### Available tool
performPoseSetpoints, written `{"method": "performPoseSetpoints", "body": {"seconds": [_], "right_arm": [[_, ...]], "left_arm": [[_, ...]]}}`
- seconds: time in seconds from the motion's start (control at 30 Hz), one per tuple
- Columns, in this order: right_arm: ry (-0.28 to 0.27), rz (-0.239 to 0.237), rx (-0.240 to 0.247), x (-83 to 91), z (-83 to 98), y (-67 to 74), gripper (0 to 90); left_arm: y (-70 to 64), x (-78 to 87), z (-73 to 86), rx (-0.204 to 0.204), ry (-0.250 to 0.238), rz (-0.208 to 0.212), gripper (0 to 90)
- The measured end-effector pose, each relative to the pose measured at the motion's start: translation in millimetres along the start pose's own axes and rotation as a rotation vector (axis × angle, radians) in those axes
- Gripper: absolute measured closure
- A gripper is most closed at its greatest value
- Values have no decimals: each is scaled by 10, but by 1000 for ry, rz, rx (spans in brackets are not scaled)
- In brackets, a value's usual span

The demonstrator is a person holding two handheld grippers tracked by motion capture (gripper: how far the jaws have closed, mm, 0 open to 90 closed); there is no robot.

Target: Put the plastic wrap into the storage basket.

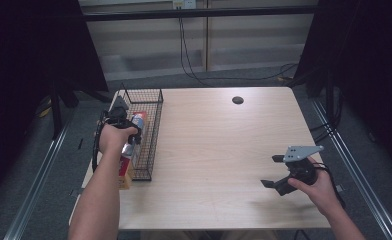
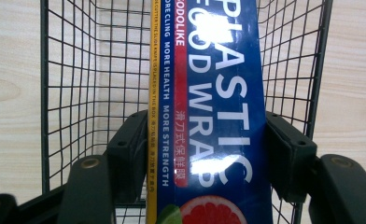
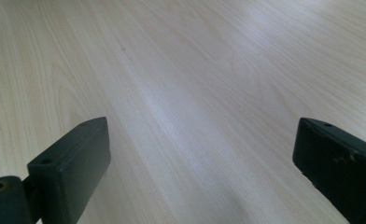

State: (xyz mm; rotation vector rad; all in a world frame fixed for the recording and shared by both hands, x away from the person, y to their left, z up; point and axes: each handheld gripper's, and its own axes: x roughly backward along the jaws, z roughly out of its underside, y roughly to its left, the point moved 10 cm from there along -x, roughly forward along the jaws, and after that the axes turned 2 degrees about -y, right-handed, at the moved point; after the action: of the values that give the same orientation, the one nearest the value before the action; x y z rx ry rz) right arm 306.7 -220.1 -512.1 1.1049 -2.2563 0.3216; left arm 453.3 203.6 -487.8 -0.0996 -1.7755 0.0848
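A long blue box of plastic food wrap (image 2: 218, 107) with white lettering and a yellow edge runs lengthwise through a black wire basket (image 2: 78, 84). My left gripper (image 2: 209, 156) is shut on it, one jaw pressed to each long side. In the high view this gripper (image 1: 129, 127) hangs over the basket (image 1: 151, 117) at the table's left edge, and the box (image 1: 140, 120) slants down under the hand. My right gripper (image 1: 271, 171) stands open at the front right. Nothing but bare wood lies between the jaws of the right gripper (image 3: 202, 163).
The light wooden table (image 1: 219, 145) stretches between the basket and the right hand. A small black round cap (image 1: 238, 100) sits near the far edge. Cables hang behind the table and dark curtains flank both sides.
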Motion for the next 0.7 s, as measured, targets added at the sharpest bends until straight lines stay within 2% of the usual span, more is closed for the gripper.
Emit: {"method": "performPoseSetpoints", "body": {"seconds": [0.17, 0.23, 0.27, 0.4, 0.5, 0.7], "right_arm": [[-5, 2, -4, 15, 0, -7, 39], [-3, 7, -4, 20, 4, -17, 39], [-7, 8, -9, 19, -2, -19, 39], [-12, 5, -13, 8, -24, -19, 39], [-15, 6, -5, -6, -34, -31, 38], [-8, 0, -1, -13, -23, -13, 39]], "left_arm": [[-3, 31, -23, 15, -17, 9, 367], [6, 41, -45, 18, -39, 6, 339], [6, 52, -35, 7, -27, 10, 327], [-20, 65, -29, 18, -35, 32, 289], [-6, 78, -32, 11, -38, 31, 251], [-59, 172, -62, 19, -53, 76, 213]]}}
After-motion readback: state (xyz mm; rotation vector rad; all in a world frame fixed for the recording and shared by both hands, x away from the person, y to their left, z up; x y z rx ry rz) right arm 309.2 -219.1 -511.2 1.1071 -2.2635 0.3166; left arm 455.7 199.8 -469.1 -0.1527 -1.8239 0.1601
